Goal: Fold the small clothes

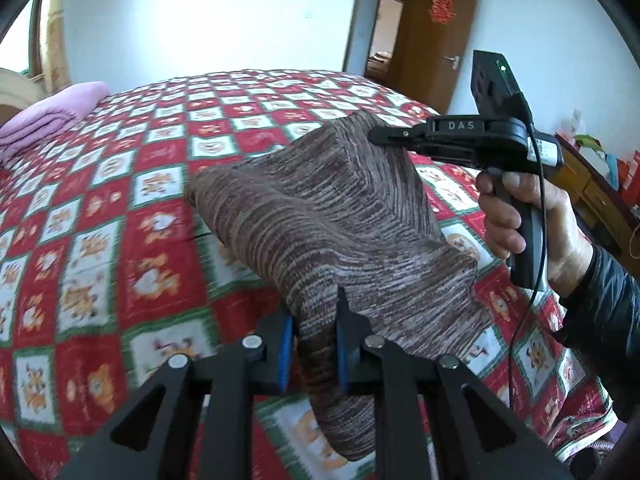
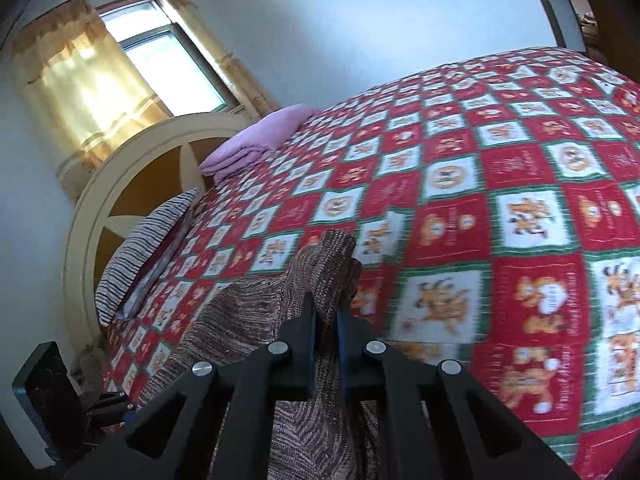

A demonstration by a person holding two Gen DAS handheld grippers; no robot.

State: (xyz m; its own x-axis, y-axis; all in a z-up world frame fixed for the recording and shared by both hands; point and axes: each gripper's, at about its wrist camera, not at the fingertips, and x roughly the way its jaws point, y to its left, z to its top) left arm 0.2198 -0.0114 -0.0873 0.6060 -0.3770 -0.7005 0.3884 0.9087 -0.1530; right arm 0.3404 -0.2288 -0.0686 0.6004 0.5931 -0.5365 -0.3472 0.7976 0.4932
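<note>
A brown striped knit garment (image 1: 320,216) is held up above the bed between both grippers. My left gripper (image 1: 314,320) is shut on its near edge, and cloth hangs down between the blue pads. My right gripper (image 1: 376,136) shows from the side at the right of the left wrist view, shut on the garment's far corner. In the right wrist view the right gripper (image 2: 326,312) pinches a fold of the same garment (image 2: 248,320), which drapes down to the lower left.
The bed has a red, white and green checked quilt (image 1: 120,208) (image 2: 500,200). A folded pink blanket (image 1: 52,112) (image 2: 256,140) and a striped pillow (image 2: 148,248) lie by the headboard. A wooden door (image 1: 436,40) stands open behind. Cluttered furniture (image 1: 600,168) stands at right.
</note>
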